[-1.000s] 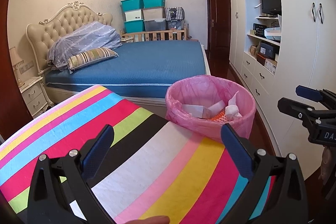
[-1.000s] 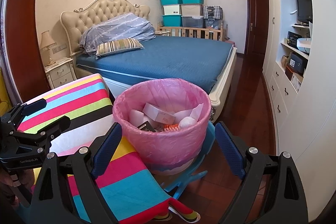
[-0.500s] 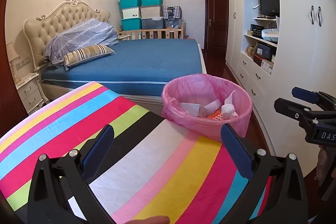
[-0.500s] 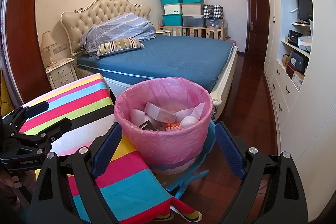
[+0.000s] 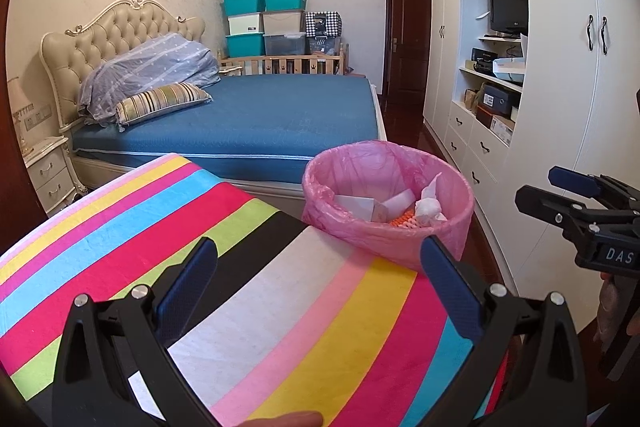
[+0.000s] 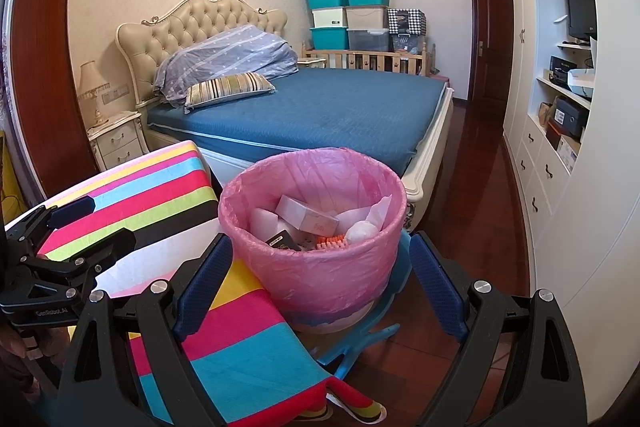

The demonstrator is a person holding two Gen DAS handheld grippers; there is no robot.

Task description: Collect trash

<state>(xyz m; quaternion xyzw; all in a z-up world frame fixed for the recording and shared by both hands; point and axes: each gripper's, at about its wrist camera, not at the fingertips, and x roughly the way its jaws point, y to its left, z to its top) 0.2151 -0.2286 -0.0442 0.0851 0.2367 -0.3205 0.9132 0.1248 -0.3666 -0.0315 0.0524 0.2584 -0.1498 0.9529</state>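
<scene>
— What did you have on your left side just then?

— My left gripper (image 5: 318,263) hung over the striped cloth (image 5: 168,227), both blue fingers (image 5: 188,287) spread wide with nothing between them but the cloth's bands of colour underneath. Whether the tips touched the cloth, I could not tell.

— And the trash?

— It sat in the pink-lined bin (image 5: 400,243), beyond my left gripper's right finger and just past the edge of the cloth. Inside I saw a white box (image 6: 306,215), crumpled tissue (image 5: 428,209), something orange and ribbed (image 5: 404,219), and a small dark packet (image 6: 282,241).

— Where was the bin from your right side?

— Straight ahead of my right gripper (image 6: 320,263), framed between its two fingers and beyond their tips. Those fingers (image 6: 438,283) stood far apart too, holding nothing and not touching the bin's liner. The left finger overlapped the edge of the cloth; the right one hung over the dark wood floor (image 6: 480,187).

— Anything under the bin?

— A light blue plastic stand (image 6: 360,339) showed beneath it, near my right finger.

— And farther off?

— The bed (image 6: 320,111) with its blue cover lay behind the bin, and the white wardrobe wall (image 6: 568,211) ran along my right.
</scene>
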